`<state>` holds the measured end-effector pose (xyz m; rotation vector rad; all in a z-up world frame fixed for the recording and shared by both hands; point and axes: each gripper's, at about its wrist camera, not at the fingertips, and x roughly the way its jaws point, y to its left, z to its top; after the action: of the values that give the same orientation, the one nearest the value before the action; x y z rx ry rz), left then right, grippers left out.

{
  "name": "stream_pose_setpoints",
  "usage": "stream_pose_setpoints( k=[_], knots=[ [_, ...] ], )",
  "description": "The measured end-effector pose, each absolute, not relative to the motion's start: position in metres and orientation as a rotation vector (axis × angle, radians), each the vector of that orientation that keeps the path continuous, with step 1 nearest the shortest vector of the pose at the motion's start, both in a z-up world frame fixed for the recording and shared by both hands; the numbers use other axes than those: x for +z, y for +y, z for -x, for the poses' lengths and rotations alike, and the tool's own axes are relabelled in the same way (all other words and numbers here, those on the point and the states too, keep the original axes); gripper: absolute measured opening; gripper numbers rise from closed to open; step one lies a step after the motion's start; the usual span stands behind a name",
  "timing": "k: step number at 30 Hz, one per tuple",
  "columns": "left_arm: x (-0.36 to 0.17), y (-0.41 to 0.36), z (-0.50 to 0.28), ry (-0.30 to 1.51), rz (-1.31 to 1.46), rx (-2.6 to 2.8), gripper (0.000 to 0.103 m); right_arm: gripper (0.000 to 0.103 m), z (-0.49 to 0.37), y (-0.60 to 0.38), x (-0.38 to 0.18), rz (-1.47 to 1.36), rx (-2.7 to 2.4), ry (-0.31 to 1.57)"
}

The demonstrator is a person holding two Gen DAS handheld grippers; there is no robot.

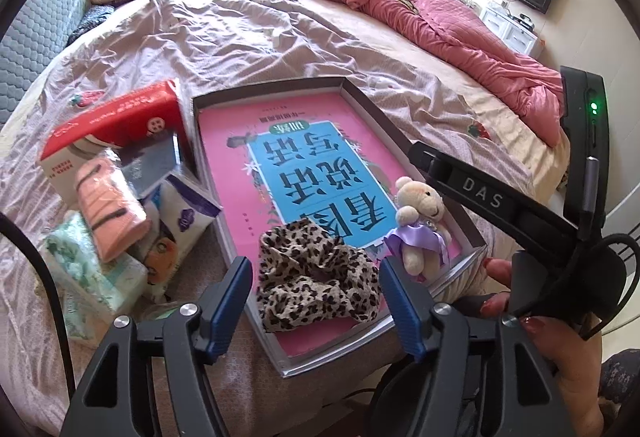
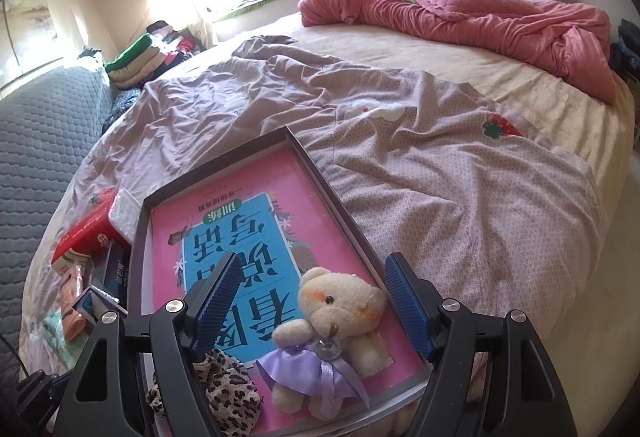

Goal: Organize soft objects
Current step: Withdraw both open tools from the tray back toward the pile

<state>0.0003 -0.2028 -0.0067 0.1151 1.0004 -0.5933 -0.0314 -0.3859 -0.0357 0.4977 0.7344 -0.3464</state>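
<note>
On the bed: a shallow grey tray (image 1: 362,93) lay on a rumpled mauve sheet (image 1: 248,41), with a pink and blue book (image 1: 304,165) flat inside it.
Scrunchie: a leopard-print scrunchie (image 1: 316,277) lay on the book at the tray's near end, partly over the near rim.
Bear: a small cream teddy bear (image 2: 340,333) in a purple dress lay on the book just beside the scrunchie, near the tray's corner.
Left gripper: the left gripper (image 1: 316,301) stood with jaws apart on either side of the scrunchie, the blue pads clear of the fabric.
Right gripper: the right gripper (image 2: 312,305) hung over the bear with jaws spread, neither pad pressing on the toy.
Beside the tray: a red box (image 1: 116,121), a rolled peach cloth (image 1: 110,213) and tissue packs (image 1: 90,269) sat heaped together on the sheet.
Far side: a pink quilt (image 2: 500,17) lay bunched along the bed's far edge.
Hand: a hand (image 1: 560,353) with red nails held the right gripper's handle.
</note>
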Motion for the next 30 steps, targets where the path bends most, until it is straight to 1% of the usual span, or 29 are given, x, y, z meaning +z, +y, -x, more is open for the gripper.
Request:
stream_pose_setpoints(
  k=[4, 6, 21, 30],
  knots=[
    [-0.002, -0.192, 0.000, 0.992, -0.087, -0.584, 0.068, 0.076, 0.038, -0.387, -0.027, -0.496, -0.350, 0.678],
    [0.001, -0.187, 0.000, 0.985, -0.078, -0.580, 0.068, 0.079, 0.040, -0.387, -0.023, -0.500, -0.350, 0.654],
    [0.014, -0.158, 0.003, 0.938, -0.040, -0.534, 0.072, 0.080, 0.055, -0.377, 0.000, -0.464, -0.335, 0.542],
    [0.021, -0.143, 0.001, 0.920, -0.022, -0.508, 0.073, 0.080, 0.060, -0.369, 0.006, -0.450, -0.318, 0.531]
  ],
)
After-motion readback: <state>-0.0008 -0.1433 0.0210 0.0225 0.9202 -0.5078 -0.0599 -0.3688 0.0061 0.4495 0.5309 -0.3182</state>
